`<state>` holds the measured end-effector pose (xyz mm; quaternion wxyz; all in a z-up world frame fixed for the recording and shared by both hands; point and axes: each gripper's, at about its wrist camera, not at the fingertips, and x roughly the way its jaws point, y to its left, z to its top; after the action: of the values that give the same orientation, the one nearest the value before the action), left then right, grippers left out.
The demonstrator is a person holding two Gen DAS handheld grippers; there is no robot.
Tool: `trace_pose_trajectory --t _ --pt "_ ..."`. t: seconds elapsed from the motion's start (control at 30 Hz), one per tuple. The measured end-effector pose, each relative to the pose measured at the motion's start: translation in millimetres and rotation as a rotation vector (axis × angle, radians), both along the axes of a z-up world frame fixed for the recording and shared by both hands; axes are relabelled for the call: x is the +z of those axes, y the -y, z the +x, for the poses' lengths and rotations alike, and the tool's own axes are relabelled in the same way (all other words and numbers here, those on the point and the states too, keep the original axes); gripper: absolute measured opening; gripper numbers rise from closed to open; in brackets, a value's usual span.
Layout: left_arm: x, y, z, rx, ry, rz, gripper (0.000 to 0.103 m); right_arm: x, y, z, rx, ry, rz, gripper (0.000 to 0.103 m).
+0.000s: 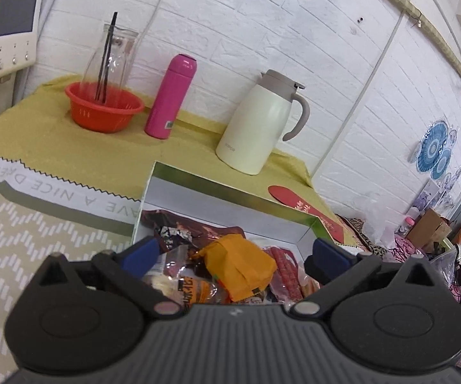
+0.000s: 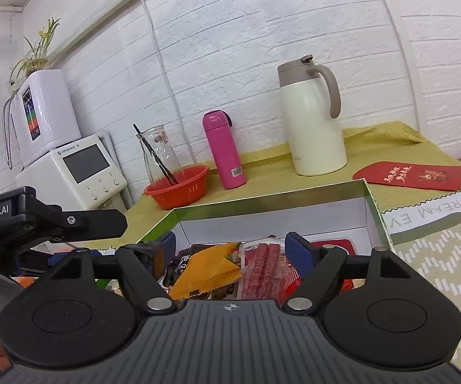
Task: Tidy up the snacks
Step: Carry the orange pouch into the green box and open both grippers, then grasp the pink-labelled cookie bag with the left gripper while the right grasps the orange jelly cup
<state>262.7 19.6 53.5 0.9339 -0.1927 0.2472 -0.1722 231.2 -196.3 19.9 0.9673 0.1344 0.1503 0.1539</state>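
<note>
Orange packet half-hidden among snacks in box, labels unreadable

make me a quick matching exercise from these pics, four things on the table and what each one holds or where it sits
Things:
1 flask
2 glass bottle
3 orange packet
4 red envelope

Places:
a standing in the red bowl
b lying in the box
c upright between bowl and jug
d flat on the cloth beside the box

Pairs: 1-c, 2-a, 3-b, 4-d
</note>
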Motion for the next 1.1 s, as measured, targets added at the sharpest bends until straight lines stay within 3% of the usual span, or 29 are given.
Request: trace_pose_trajectory --t 0.43,0.7,0.87,1.1 --pt "19.7 -2.9 -48.0 0.011 0.029 0.033 0.102 17.0 -5.1 -41.1 0.002 0.044 -0.024 0.103" --pt "21.7 -3.1 -87.2 0.017 -0.005 0.069 0.102 23.4 -14.1 -77.7 0.015 0.089 -0.062 0.103" --pt "7.1 -34.5 -119.8 -0.017 -0.038 0.033 0.102 18.5 -19.3 -101.5 0.045 0.083 -0.099 0.103" --pt "-24.0 -88.4 -153.1 0.07 -0.156 0.035 0.102 -6.8 -53.4 -115.6 0.206 0.003 -0.262 0.103"
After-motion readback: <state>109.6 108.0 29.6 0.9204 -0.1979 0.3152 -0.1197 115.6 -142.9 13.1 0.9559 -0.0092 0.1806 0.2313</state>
